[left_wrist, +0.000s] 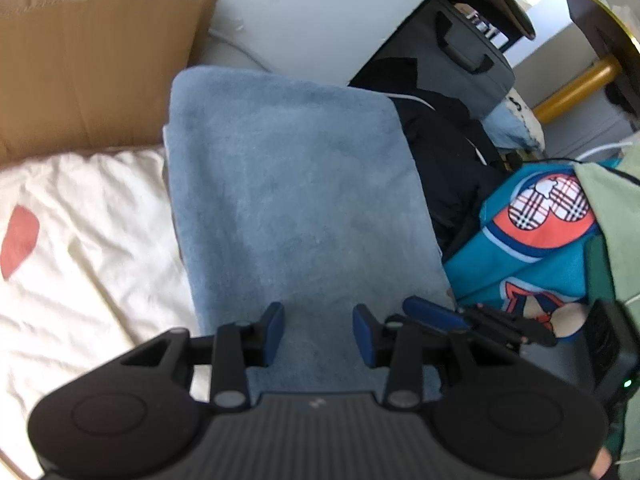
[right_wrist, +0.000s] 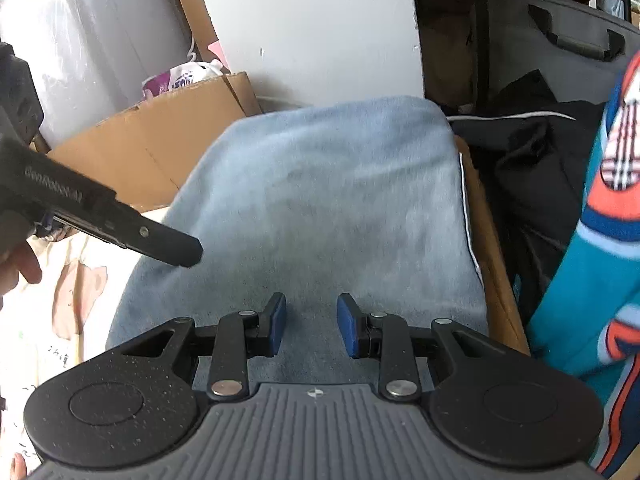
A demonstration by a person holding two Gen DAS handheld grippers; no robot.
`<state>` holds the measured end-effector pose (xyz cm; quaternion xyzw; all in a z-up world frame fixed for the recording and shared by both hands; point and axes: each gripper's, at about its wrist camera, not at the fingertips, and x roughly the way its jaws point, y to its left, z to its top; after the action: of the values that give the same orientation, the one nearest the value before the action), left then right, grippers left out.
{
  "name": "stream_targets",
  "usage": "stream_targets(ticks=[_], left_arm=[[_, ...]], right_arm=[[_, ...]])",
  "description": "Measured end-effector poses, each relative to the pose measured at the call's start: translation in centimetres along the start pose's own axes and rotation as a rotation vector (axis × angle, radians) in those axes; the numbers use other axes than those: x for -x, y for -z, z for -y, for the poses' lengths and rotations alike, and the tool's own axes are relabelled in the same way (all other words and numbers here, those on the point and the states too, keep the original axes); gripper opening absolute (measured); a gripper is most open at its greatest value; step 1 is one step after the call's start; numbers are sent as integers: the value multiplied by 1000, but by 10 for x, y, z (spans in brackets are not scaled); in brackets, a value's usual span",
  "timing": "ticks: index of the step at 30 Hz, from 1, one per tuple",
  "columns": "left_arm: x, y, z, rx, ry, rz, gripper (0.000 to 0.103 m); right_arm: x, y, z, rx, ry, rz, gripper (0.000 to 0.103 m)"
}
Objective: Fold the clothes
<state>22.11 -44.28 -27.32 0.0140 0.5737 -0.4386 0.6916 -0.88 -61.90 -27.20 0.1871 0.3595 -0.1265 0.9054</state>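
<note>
Blue towel lies folded on the cream sheet, cardboard behind it, a dark garment and a teal printed cloth just beside it on the right.

Left gripper: jaws apart, nothing between them, over the towel's near end. Right gripper: jaws apart too, empty, over the same near end, just right of the left one.

Handling, as a judgement: thick plush pile, soft and limp, light to moderate in weight; it will sag and the layers may slide apart if only the top one is caught. Not slippery, not fragile. Best hold looks to be the two near corners, pinching through all layers at the edge.

Orientation: long axis runs away from both cameras, near end under the jaws, far end rounded toward the white wall. It lies flat; far edge looks like a fold.
</note>
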Motion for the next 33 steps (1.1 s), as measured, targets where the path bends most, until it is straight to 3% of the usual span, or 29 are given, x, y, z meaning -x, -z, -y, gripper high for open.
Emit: stream_targets(ticks=[6,11,15,19,22,25,29,33], left_arm=[[11,15,1,-34,2,2,41],[27,20,4,-72,-47,21,42],[40,22,3,-93,-90,66,58],[39,29,-9,-59,-97,68,60],[34,34,-15,-31,-95,55,59],[30,39,-16,-23,-75,53,59],[24,46,-17,-15,-58,42,56],[19,54,-23,7,-46,39,41]], right_arm=[[13,16,11,-17,34,4,33],[29,30,17,-68,91,2,33],[50,40,22,-141,122,53,35],[68,52,32,-270,159,124,37],[70,65,39,-395,123,164,39],[65,80,44,-510,87,193,53],[54,96,46,-623,50,197,53],[47,108,55,-756,-10,224,54]])
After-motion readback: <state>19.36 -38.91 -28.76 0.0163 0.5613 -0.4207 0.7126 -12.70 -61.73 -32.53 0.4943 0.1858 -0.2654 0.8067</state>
